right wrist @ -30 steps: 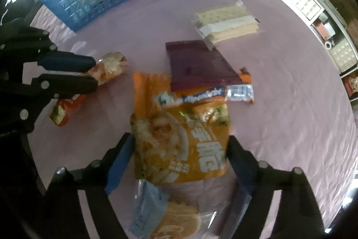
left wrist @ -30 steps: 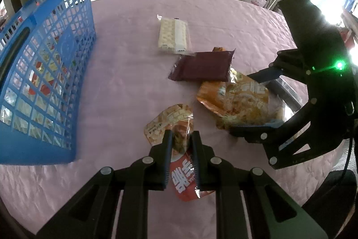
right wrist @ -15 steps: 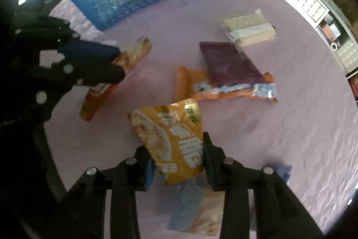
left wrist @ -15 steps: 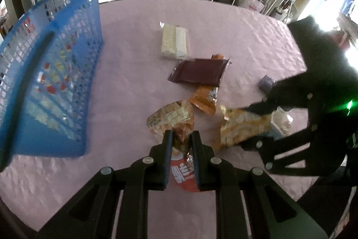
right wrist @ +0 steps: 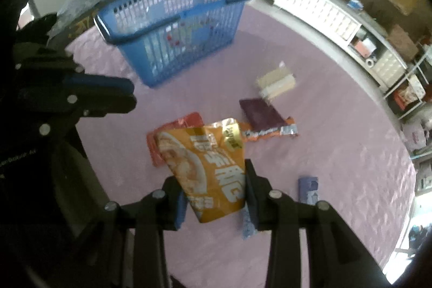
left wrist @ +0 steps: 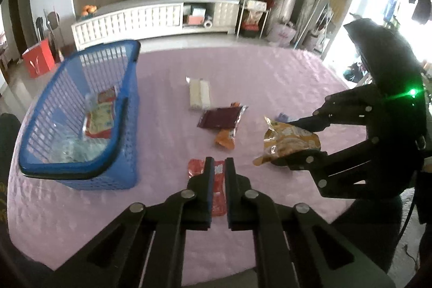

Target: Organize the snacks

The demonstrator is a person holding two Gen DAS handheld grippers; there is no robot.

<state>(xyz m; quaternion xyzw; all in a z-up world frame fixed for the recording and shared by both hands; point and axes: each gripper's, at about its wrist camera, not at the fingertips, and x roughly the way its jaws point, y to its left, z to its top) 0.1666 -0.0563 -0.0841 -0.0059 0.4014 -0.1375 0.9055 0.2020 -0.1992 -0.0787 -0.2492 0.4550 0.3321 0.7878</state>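
Right gripper (right wrist: 213,182) is clamped on the orange snack bag (right wrist: 205,163), which sticks out ahead of the jaws. Left gripper (left wrist: 218,161) is pinched closed, apparently empty; the red packet (left wrist: 196,168) lies below its jaws. The blue basket (left wrist: 89,181) is ahead-left of both. Clear its rim before you let go of the 1 bag you hold.

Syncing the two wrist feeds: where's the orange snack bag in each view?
Left wrist: orange snack bag at right of centre, clamped in the right gripper, above the cloth.
Right wrist: same bag at lower centre, between that gripper's fingers.
Shared landmark: blue basket, at left in the left view, upper centre in the right view.
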